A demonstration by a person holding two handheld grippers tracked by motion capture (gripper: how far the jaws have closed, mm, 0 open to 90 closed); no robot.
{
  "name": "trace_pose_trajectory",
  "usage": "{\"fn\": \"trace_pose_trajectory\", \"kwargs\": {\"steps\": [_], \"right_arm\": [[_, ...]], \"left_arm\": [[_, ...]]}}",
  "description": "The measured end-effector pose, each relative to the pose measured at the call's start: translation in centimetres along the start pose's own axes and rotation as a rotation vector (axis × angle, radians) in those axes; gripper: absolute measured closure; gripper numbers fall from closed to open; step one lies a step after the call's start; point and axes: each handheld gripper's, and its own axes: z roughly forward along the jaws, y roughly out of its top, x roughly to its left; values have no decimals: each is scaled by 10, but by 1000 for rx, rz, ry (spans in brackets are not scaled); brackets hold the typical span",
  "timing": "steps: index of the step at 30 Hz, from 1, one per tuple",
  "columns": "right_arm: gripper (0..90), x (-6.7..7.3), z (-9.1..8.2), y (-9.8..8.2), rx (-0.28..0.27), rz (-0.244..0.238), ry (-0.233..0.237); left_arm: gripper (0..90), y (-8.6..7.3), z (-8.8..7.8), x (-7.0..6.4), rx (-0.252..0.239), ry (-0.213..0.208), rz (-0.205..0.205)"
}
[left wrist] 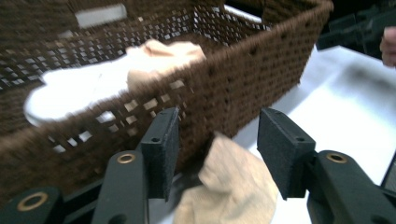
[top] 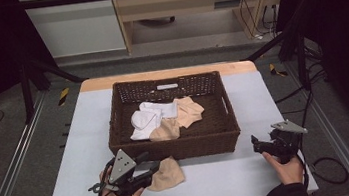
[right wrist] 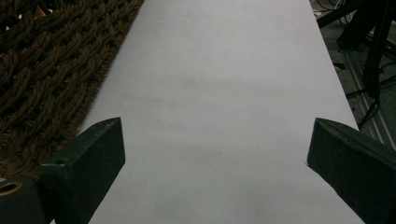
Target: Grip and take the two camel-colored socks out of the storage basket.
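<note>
A beige sock [top: 167, 174] lies on the white table top just in front of the brown wicker basket [top: 183, 146]. My left gripper [top: 151, 165] is open at the sock's left edge. In the left gripper view its jaws stand apart on either side of the sock [left wrist: 233, 186], with the left gripper [left wrist: 217, 126] close to the basket wall [left wrist: 243, 79]. Inside the basket lie white socks [top: 147, 119] and beige socks [top: 186, 110]. My right gripper [top: 257, 144] is open and holds nothing, low over the bare table to the right of the basket [right wrist: 42, 70].
The white table top [top: 252, 169] has free room in front of and beside the basket. Its front edge is near both hands. Dark frame posts and cables [top: 322, 165] stand off the table's right side.
</note>
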Motion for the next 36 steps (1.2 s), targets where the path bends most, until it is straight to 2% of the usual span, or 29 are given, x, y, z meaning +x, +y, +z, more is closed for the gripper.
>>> {"fn": "trace_pose_trajectory", "kwargs": {"steps": [6,8,10,13,14,15,18,19,24,29,33,36], "right_arm": [[41,-1,-1,0,-1,8,1],[39,-1,0,0,-3,2,1],[39,-1,0,0,-3,1,0],[39,-1,0,0,-2,2,4],[39,-1,0,0,-2,2,4],[39,-1,0,1,-1,1,4],[39,-1,0,1,2,3,1],[40,-1,0,1,4,4,0],[40,-1,0,1,3,8,-2],[40,-3,0,1,1,11,-6],[41,-3,0,1,-1,7,-8],[41,-3,0,1,0,10,-9]], "left_arm": [[446,16,-3,5,-42,21,-5],[438,25,-3,12,-62,36,-16],[429,28,-3,14,-65,43,-18],[419,43,0,24,-76,67,-30],[416,43,0,24,-76,67,-30],[412,50,2,29,-76,82,-28],[402,58,4,33,-81,95,-34],[402,64,8,38,-86,104,-42],[399,76,17,47,-92,113,-63],[392,93,35,57,-79,146,-74],[371,102,44,64,-75,135,-79],[367,108,53,72,-61,151,-84]]}}
